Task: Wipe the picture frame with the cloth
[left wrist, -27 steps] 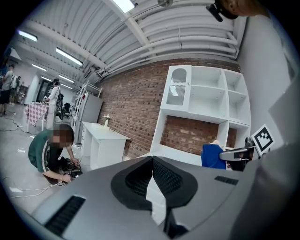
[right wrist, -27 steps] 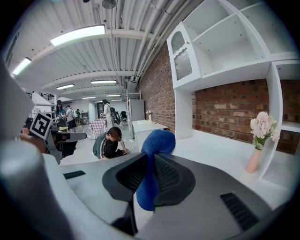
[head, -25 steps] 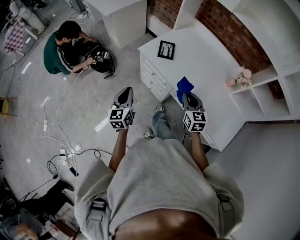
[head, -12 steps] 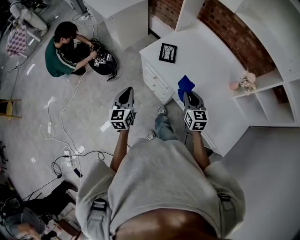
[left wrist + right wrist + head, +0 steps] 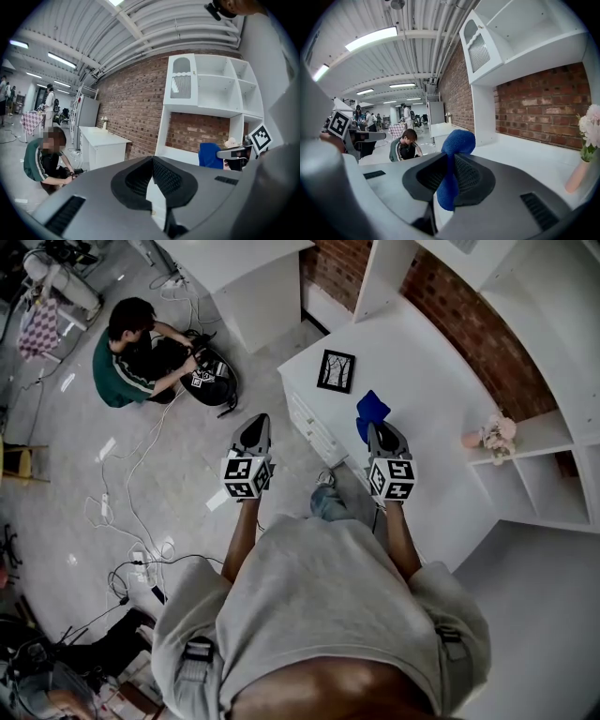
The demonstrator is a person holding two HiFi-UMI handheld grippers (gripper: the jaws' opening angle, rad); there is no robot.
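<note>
Pinching the cloth [image 5: 371,409] in its jaws, the right gripper [image 5: 378,431] hangs over the bench [image 5: 427,381]. On the left gripper [image 5: 251,425] the jaws meet, empty. A hard wipe could push the picture frame [image 5: 336,370] off the far corner.

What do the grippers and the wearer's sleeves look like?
Both the left gripper and right gripper are grey tapered shells with black ribbed pads. Each carries a white cube with black square markers. No cables visible. Grey short-sleeved shirt.
</note>
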